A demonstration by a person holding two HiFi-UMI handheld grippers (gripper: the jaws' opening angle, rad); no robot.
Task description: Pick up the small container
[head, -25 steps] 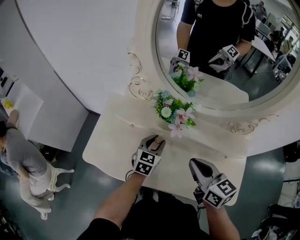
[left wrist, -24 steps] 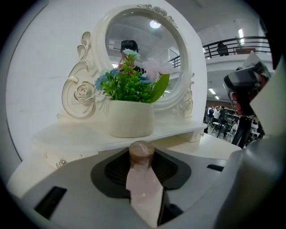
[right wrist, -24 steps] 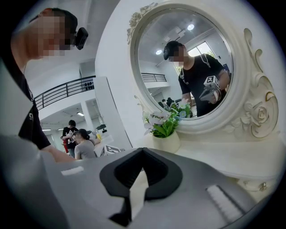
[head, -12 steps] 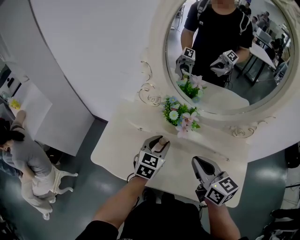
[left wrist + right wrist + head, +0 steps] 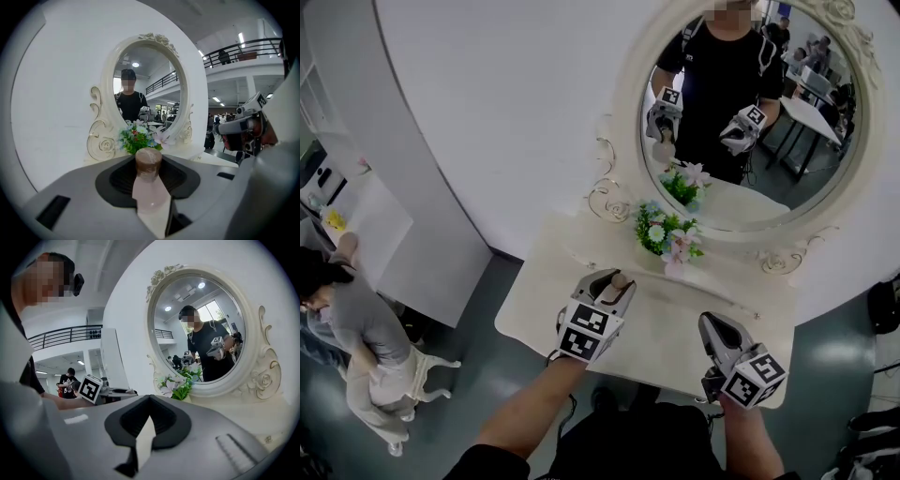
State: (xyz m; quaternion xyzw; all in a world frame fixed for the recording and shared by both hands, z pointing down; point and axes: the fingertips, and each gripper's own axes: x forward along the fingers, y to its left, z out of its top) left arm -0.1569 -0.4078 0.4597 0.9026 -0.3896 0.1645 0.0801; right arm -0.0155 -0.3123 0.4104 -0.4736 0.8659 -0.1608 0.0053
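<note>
**A:** While the head view looks steeply down, what does the left gripper (image 5: 609,282) carry?

**B:** The small container (image 5: 621,278). It sits pinched between the two jaws, above the cream dressing table (image 5: 534,305) and in front of the bunch of flowers (image 5: 668,236). In the round mirror (image 5: 630,141), that gripper's reflection stands higher than the reflected flowers, so the container is off the tabletop.

**A:** And the right gripper (image 5: 711,324)?

**B:** It hovers over the table's right end, well apart from the left one. A person stands bent over at the far left (image 5: 342,323).

**A:** What does the left gripper view add?

**B:** The jaws press on the container from both sides. It is a pale pink bottle with a brown cap (image 5: 148,158), and it stands upright in the grip. Beyond it are the flowers and the mirror, with the right gripper off to the right edge.

**A:** And the right gripper view?

**B:** The dark pads stand only a narrow slit apart. Pale tabletop shows through the slit, and nothing sits between them. The left gripper's marker cube (image 5: 90,389) shows at the left, the flowers and mirror straight ahead.
</note>
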